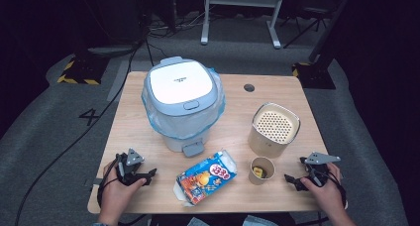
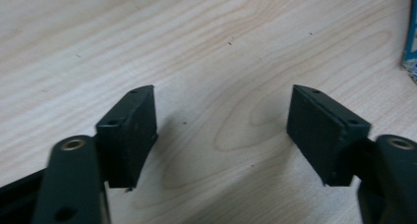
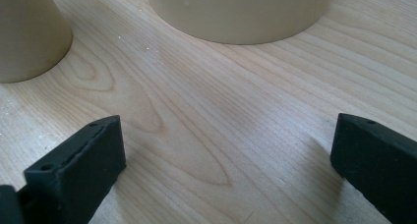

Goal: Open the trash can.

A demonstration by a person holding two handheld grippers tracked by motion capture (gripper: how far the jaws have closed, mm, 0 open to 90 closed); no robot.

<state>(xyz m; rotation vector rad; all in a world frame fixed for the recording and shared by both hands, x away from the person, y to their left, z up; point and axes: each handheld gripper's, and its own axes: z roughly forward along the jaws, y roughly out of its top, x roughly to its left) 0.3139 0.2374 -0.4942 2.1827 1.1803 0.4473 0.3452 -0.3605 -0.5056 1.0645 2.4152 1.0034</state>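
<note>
On the light wooden table stand or lie four things, with two hand-held grippers at its near edge. There is one white and grey lidded pedal bin lined with a pale blue plastic bag, standing towards the far left of the middle with its lid down. There is one beige round-cornered canister with a perforated top, upright on the right side, and just in front of it one small tan paper cup, upright, with something yellowish inside that is too small to make out. There is one blue and orange printed snack box, lying on its side at the near middle, between the two grippers and apart from both. The left gripper rests at the near left corner in the person's left hand, its two black jaws spread wide over bare wood with nothing between them; the left gripper view shows a sliver of the box at the right edge. The right gripper sits at the near right in the right hand, jaws likewise wide apart and empty, facing the cup and the canister, close to the cup but not touching it.
</note>
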